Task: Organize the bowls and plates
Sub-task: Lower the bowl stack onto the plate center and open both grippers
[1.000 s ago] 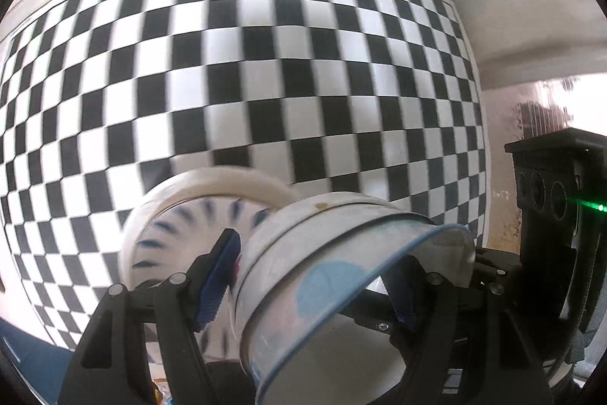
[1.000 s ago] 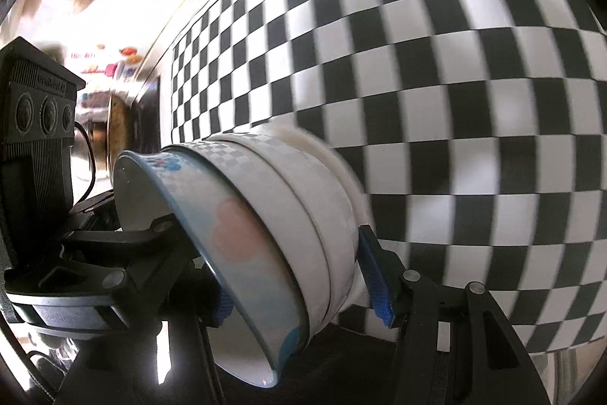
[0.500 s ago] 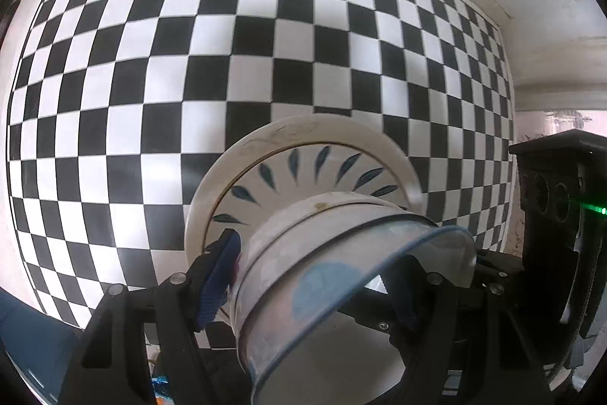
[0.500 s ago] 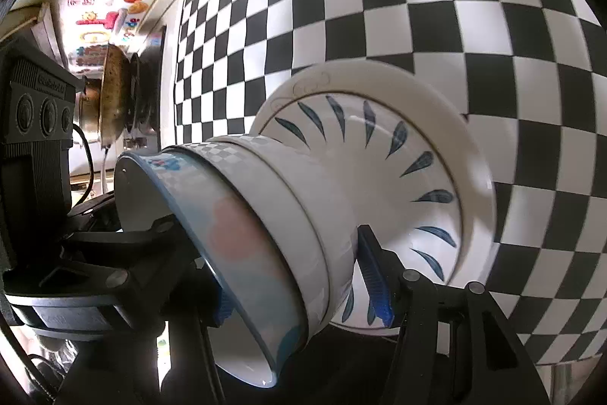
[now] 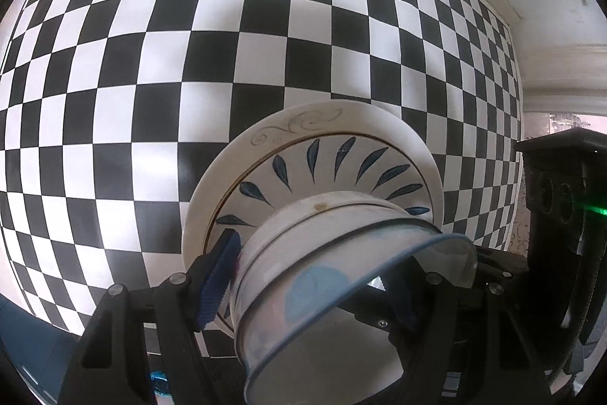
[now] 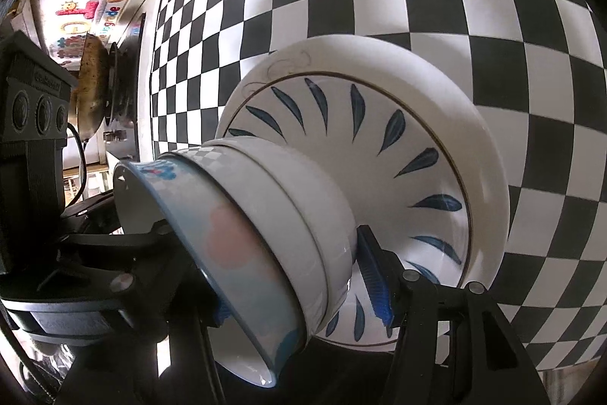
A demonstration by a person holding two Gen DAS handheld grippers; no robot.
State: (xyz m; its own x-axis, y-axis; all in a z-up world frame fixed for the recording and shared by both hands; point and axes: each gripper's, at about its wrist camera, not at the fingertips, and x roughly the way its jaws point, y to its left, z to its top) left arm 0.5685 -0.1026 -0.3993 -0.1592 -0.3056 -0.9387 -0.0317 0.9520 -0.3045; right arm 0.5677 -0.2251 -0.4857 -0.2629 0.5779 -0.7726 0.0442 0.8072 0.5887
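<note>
White bowl stack point(image 5: 322, 276) | clamped by both hand-held grippers | over plate point(image 5: 303, 147)

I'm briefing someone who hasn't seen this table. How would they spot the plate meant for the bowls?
Start from the black-and-white checkered cloth covering the table. On it lies one white plate, just behind the stack of bowls held by both grippers. Dark blue leaf strokes ring its centre inside a thin gold line.
</note>
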